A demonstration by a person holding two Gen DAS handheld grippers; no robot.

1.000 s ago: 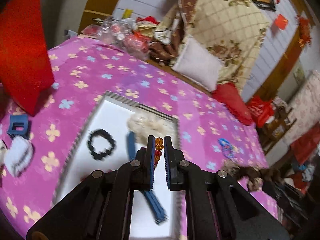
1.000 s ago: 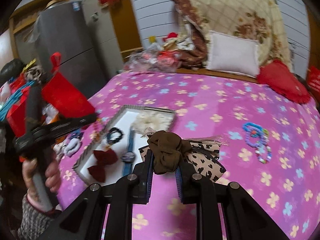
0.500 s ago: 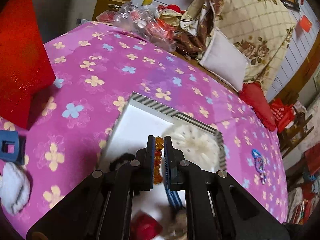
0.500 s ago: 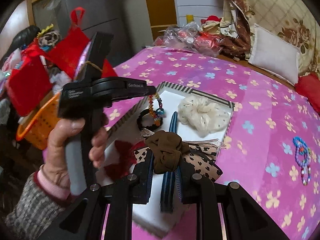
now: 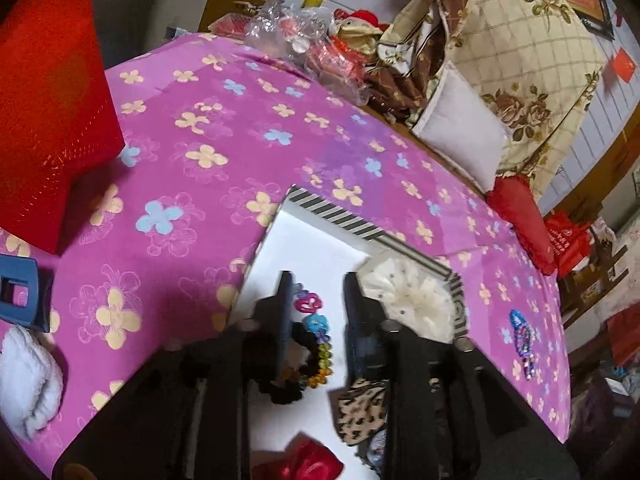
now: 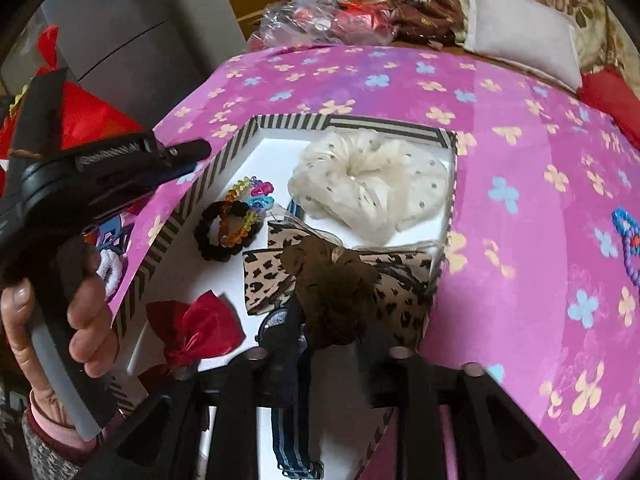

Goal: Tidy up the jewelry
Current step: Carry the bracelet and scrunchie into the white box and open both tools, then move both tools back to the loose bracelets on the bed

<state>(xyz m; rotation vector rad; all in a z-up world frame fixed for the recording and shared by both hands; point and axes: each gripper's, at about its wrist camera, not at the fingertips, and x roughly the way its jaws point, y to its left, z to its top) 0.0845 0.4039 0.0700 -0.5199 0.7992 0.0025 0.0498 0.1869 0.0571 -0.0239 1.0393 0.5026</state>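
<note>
A white tray with a striped rim (image 6: 360,122) (image 5: 332,212) lies on the pink flowered bedspread. My left gripper (image 5: 318,300) (image 6: 196,148) hangs over its left part with its jaws opening. The colourful bead bracelet (image 5: 316,340) (image 6: 244,208) lies loose below them, partly on a black bead bracelet (image 6: 216,240). My right gripper (image 6: 332,340) is low over the tray's near part, jaws opening too. The leopard-print bow with a brown knot (image 6: 332,280) (image 5: 360,412) rests on the tray between its fingers, over a watch with a blue striped strap (image 6: 292,440).
A cream scrunchie (image 6: 368,184) fills the tray's far right corner, and a red bow (image 6: 200,332) lies near left. A blue bead bracelet (image 5: 522,340) is on the bedspread to the right. A blue hair claw (image 5: 18,292), white scrunchie (image 5: 24,380) and red bag (image 5: 48,100) are left.
Both grippers came down over the tray and their jaws parted. The bead bracelet left the left jaws and now lies on the tray. The leopard bow now rests on the tray.
</note>
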